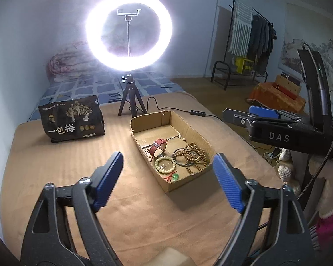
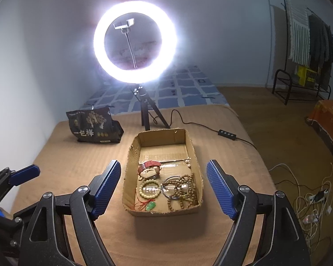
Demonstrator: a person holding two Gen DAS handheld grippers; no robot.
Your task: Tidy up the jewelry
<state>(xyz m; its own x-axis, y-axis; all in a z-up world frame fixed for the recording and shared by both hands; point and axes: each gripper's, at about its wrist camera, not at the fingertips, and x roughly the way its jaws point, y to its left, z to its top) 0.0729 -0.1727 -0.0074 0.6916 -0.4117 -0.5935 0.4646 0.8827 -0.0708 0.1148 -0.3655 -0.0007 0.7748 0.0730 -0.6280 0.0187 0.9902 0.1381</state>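
A tan ribbed bedcover (image 2: 77, 161) is spreading across the foreground, with a blue patterned sheet (image 2: 182, 88) lying beyond it against a pale wall. A lit ring light (image 2: 135, 42) is standing on a small tripod near the far edge — its cable is trailing off to the right. A dark snack bag (image 1: 72, 119) is sitting to the left. The cardboard box (image 2: 131, 170) is resting mid-cover, holding a red-strapped watch (image 2: 149, 168), bead bracelets (image 2: 149, 188) and a green pendant (image 2: 151, 206). A clothes rack (image 1: 250, 35) is standing by the wooden floor. The left gripper (image 1: 166, 181) and right gripper (image 2: 163, 188) are both hanging above the cover — jaws spread, gripping nothing.
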